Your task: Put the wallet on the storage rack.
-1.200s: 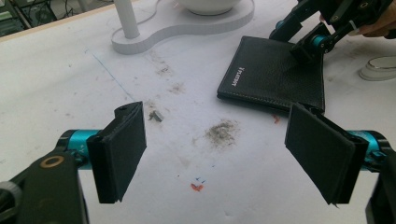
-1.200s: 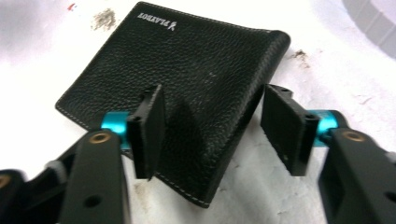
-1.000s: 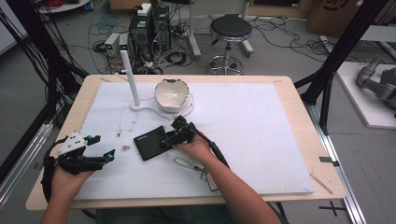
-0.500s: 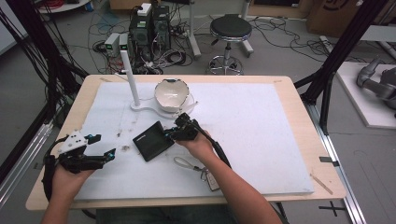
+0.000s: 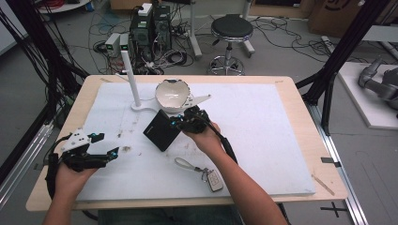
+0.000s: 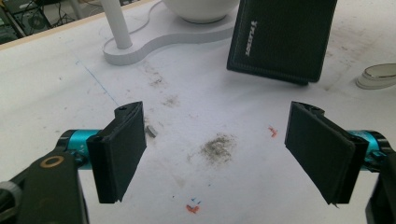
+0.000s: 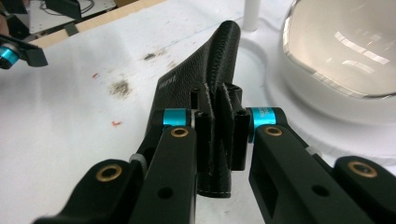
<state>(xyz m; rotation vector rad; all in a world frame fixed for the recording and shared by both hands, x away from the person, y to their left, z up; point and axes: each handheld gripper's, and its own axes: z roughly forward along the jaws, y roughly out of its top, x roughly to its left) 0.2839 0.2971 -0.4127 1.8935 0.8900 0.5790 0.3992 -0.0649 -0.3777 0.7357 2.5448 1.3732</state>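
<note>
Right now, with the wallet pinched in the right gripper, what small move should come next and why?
Probably lift a little higher: the right gripper is shut on the black wallet, whose far end hangs low over the mat, close beside the white bowl.

Your right tongs (image 5: pixel 180 123) grip the black wallet (image 5: pixel 162 131) by its edge at about two o'clock, and the wallet hangs tilted, one corner toward the white mat (image 5: pixel 263 131). Those tongs have just been closing, with the wallet between them. At twelve o'clock from the wallet stands the white bowl (image 5: pixel 172 95) on its white stand (image 5: pixel 197 100), with the white post (image 5: pixel 131 79) at ten o'clock. At five o'clock from the wallet, near your right forearm, lies the key fob (image 5: pixel 214 179) with its looped strap (image 5: pixel 186 164). Your left tongs (image 5: pixel 110 155) sit at eight o'clock from the wallet, well apart from it, spread with nothing between them, above the tabletop (image 5: pixel 300 93).
</note>
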